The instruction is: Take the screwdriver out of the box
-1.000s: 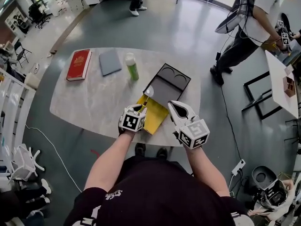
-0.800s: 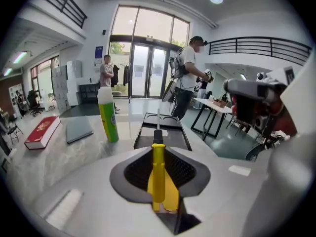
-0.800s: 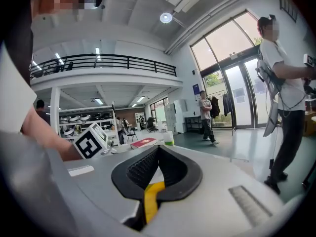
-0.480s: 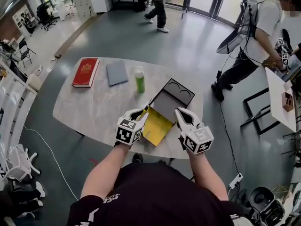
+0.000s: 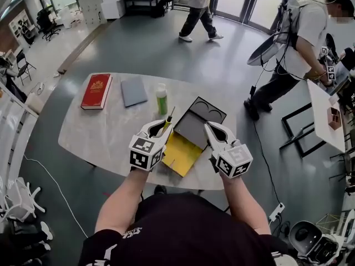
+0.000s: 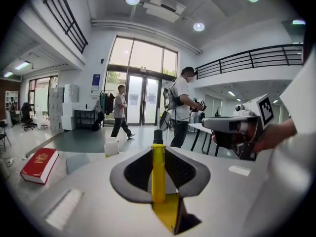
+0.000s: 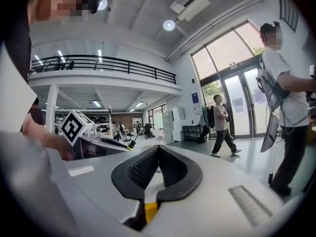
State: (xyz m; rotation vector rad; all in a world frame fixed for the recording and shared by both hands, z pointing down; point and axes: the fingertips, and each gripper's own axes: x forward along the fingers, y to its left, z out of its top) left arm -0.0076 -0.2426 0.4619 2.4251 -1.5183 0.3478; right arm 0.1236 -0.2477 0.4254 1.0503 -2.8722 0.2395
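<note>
A yellow-handled screwdriver (image 5: 167,119) is held up above the table, its dark shaft pointing away from me. My left gripper (image 5: 158,128) is shut on its handle. In the left gripper view the yellow handle (image 6: 158,177) runs straight between the two black pads. The box (image 5: 195,125), black outside with a yellow inner flap, lies open on the table just beyond both grippers. My right gripper (image 5: 209,128) hovers at the box's right side, jaws together and empty. The right gripper view shows its pads (image 7: 143,168) meeting at the tips, with the left gripper (image 7: 98,137) and screwdriver (image 7: 132,140) to the left.
On the marble table (image 5: 100,137) lie a red book (image 5: 96,91) and a grey-blue notebook (image 5: 133,90), with a green bottle (image 5: 161,100) standing behind the box. One person (image 5: 197,10) walks at the back and another (image 5: 294,49) stands at right beside a second table (image 5: 327,115).
My left gripper has risen with the screwdriver, lifting it clear of the box. The right gripper rose a little. The person at the back walked to the right.
</note>
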